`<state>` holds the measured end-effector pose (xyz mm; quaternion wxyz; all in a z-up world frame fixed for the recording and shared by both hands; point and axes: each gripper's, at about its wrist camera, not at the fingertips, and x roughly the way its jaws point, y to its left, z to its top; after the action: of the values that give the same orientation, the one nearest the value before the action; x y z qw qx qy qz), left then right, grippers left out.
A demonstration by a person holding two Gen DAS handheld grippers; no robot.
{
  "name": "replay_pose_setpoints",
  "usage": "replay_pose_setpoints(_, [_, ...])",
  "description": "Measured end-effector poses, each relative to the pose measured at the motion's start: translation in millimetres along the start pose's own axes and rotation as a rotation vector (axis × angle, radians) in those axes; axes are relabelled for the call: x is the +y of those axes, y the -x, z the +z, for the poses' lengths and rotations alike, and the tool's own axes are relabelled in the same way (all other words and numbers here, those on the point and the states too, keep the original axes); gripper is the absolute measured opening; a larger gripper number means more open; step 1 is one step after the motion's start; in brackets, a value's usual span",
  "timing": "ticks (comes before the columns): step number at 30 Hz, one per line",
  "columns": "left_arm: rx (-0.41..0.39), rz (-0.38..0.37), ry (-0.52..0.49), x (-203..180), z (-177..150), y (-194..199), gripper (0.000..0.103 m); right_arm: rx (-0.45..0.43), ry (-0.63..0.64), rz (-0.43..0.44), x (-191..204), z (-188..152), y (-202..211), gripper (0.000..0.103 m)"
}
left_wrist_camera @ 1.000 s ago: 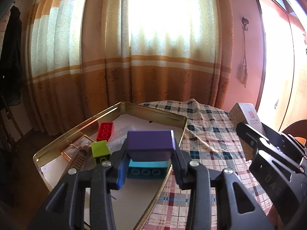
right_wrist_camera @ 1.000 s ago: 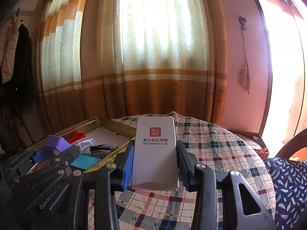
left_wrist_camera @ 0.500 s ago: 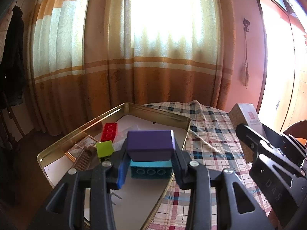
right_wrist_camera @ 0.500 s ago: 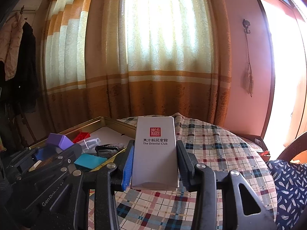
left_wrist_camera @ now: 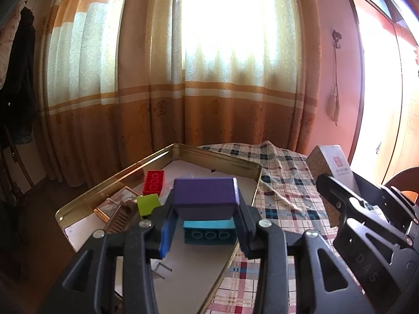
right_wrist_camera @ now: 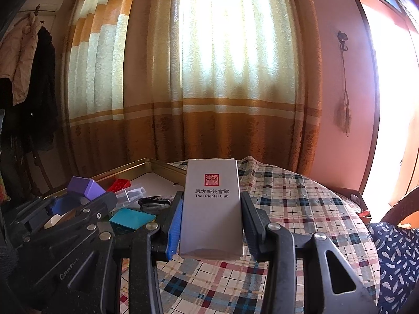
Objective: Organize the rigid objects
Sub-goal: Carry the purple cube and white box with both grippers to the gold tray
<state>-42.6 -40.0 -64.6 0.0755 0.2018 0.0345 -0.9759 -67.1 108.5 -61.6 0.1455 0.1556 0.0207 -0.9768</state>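
Inside the gold tin tray (left_wrist_camera: 222, 157), a red brick (left_wrist_camera: 153, 181) lay toward its far left and a green block (left_wrist_camera: 148, 204) nearer. The left gripper (left_wrist_camera: 205, 204) clamped a purple block (left_wrist_camera: 205, 195) above the tray, over a teal brick (left_wrist_camera: 209, 233). Right of the tray, over the plaid tablecloth (right_wrist_camera: 301, 204), the right gripper (right_wrist_camera: 212, 225) clasped a grey box (right_wrist_camera: 212, 209).

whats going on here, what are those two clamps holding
A person is sorting small items with a hand-held gripper in each hand. The left hand-held gripper is shut on a purple rectangular block, held above a shallow gold metal tray that holds red, green and teal toy bricks. The right hand-held gripper is shut on a grey cardboard box above the plaid tablecloth.
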Motion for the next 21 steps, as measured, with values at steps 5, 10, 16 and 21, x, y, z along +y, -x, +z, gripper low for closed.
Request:
replay_pose_setpoints(5, [-0.007, 0.004, 0.000, 2, 0, 3, 0.039, 0.000, 0.000, 0.006, 1, 0, -1, 0.044])
replay_pose_setpoints(10, [-0.011, 0.008, 0.003, 8, 0, 4, 0.039, 0.004, 0.003, 0.019, 4, -1, -1, 0.044])
replay_pose_setpoints(16, [-0.014, 0.017, 0.016, 16, -1, 6, 0.039, 0.006, -0.001, 0.022, 6, -1, -1, 0.044])
replay_pose_setpoints(21, [-0.015, 0.022, 0.030, 23, -1, 6, 0.039, 0.003, 0.003, 0.025, 8, -2, 1, 0.044])
